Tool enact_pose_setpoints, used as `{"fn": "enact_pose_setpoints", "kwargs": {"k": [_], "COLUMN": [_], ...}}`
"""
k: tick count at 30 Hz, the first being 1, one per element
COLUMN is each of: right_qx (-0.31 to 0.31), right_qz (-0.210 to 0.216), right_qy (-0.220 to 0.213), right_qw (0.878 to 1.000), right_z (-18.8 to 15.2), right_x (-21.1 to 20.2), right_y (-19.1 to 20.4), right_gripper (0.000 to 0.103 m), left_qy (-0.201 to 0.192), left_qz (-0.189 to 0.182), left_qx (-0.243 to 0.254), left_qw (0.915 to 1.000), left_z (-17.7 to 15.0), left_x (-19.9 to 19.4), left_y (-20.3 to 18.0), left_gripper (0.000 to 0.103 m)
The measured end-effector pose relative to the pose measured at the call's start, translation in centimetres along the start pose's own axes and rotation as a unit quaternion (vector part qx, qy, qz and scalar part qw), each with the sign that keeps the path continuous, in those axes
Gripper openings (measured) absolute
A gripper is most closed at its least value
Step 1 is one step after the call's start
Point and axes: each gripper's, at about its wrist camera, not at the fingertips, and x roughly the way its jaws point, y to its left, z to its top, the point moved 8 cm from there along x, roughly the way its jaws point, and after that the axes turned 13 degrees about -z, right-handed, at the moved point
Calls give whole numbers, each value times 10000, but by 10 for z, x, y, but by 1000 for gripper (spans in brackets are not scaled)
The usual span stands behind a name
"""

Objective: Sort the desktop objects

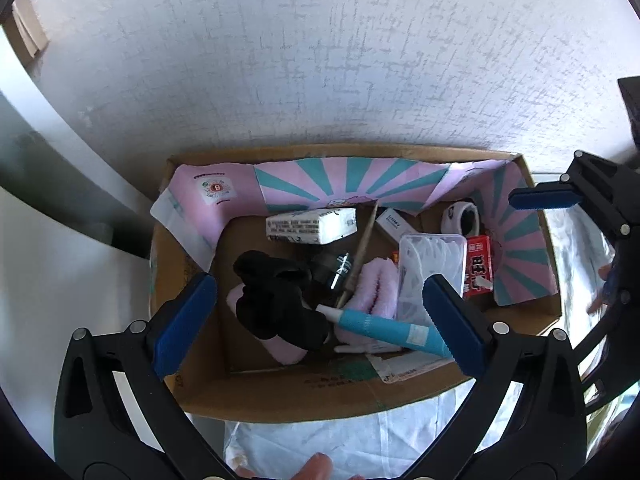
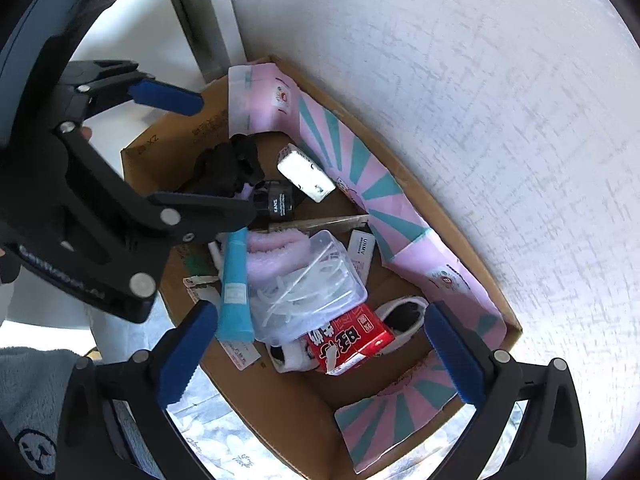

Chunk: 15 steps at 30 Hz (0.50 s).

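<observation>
- Left claw [image 1: 316,308] and right claw [image 2: 320,350]: both seen wide open, nothing held, hung over the box [image 1: 280,396].
- Blue tube [image 1: 384,330], nearest, on top of the pile: judged light, slick, squashy; best pinched mid-body.
- Clear case [image 1: 434,262]: rigid, brittle lid; to be gripped across the short sides.
- Black cloth [image 1: 276,304]: soft, grabbable anywhere.
- White pack [image 1: 312,226], farthest back: light, firm, flat faces.
</observation>
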Motion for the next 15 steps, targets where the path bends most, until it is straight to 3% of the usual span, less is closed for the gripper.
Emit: {"fn": "enact_pose_setpoints", "kwargs": {"k": [5, 8, 15], "right_qx": [108, 225, 738], "right_qz": [-51, -120, -479], "right_qy": [-44, -41, 216], "right_qw": [9999, 9997, 9959], "right_z": [-4, -8, -33], "right_x": [-8, -14, -49], "right_y": [0, -2, -30], "right_gripper": [103, 103, 103], "left_qy": [-228, -158, -337], "left_qz": [-205, -306, -94], "left_qx": [-224, -339, -329], "left_qw": [9993, 9988, 9988], "left_z": [7, 3, -1], "left_x": [-21, -28, -59], "left_y": [0, -5, -25], "left_gripper": [103, 103, 103]}}
